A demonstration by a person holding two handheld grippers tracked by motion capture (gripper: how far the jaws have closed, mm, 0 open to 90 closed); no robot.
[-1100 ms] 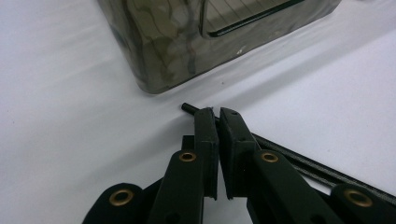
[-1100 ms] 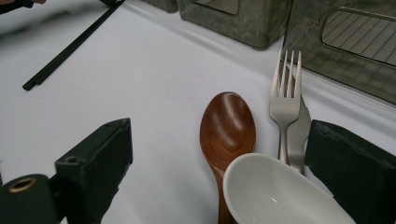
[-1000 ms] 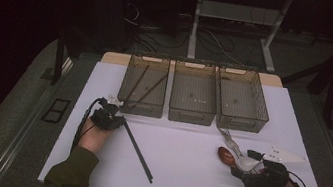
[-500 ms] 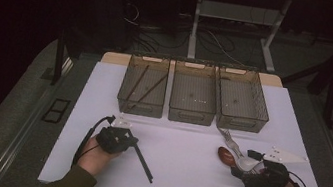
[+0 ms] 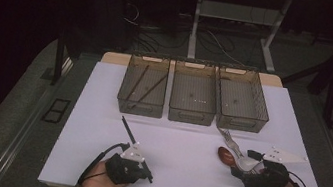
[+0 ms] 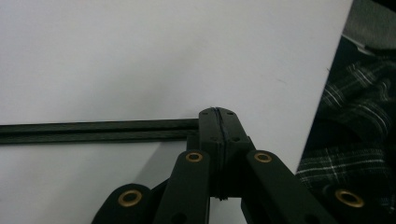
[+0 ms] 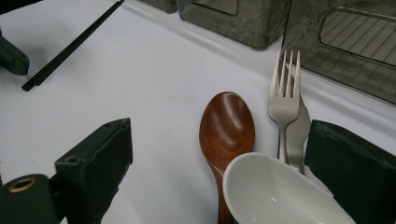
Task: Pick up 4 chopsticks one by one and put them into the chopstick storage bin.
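Two grippers work near the tabletop's front edge in the high view: the left gripper (image 5: 147,174) toward the front-left, pinching the near end of the black chopsticks (image 5: 129,131), which slant away toward the baskets (image 5: 191,116); the right gripper (image 5: 243,172) toward the front-right corner by the cutlery. Left gripper view: jaws pressed together on the chopsticks (image 6: 93,131), lying flat on the white top. Right gripper view: jaws wide apart around a wooden spoon (image 7: 227,130), white spoon (image 7: 275,196) and fork (image 7: 284,100), gripping nothing.
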